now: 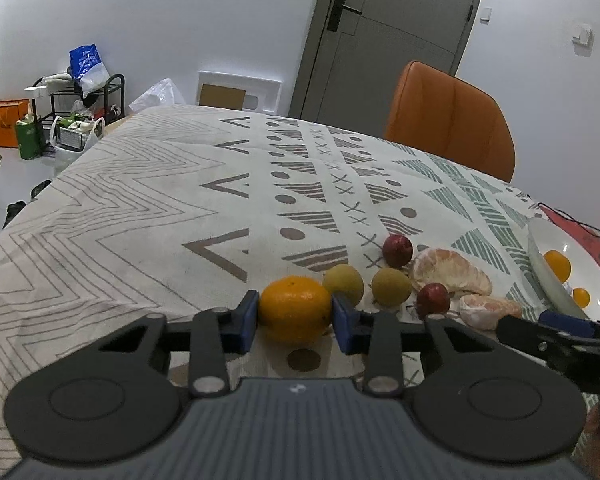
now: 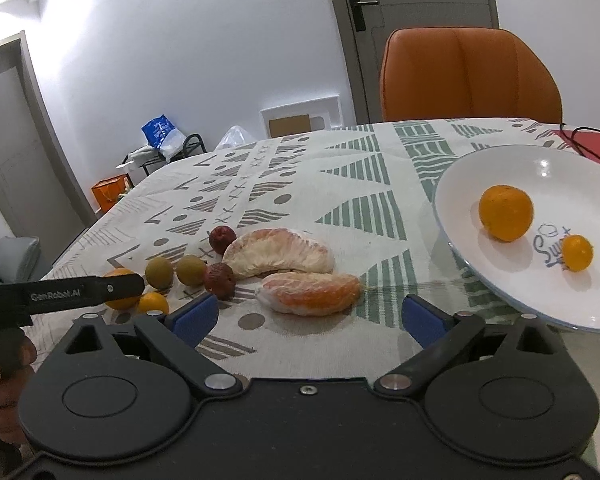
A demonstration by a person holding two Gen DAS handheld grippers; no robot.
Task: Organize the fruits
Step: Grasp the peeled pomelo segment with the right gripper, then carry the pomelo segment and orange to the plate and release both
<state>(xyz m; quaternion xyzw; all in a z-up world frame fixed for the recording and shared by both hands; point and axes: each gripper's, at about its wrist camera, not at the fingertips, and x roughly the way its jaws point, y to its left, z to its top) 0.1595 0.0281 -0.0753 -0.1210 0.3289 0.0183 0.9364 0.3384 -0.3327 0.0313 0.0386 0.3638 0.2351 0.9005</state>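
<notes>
My left gripper point(image 1: 295, 320) is shut on a large orange point(image 1: 294, 308), its blue pads pressing both sides just above the patterned cloth. Beside it lie two yellow-green round fruits point(image 1: 343, 283), two dark red fruits point(image 1: 397, 250) and two peeled pomelo segments point(image 1: 452, 270). In the right wrist view my right gripper point(image 2: 310, 316) stands open low over the cloth, with the nearer pomelo segment point(image 2: 308, 292) just ahead of its fingers. A white plate point(image 2: 444, 216) at the right holds two oranges point(image 2: 506, 218). A small orange point(image 2: 153, 303) lies near the left gripper's finger point(image 2: 84, 292).
The table carries a cloth point(image 1: 140, 200) with grey and green patterns. An orange chair point(image 2: 468, 76) stands at the far edge, a red item with a black cable point(image 2: 592, 144) behind the plate. A cluttered rack point(image 1: 84, 108) and a door point(image 1: 388, 32) are beyond.
</notes>
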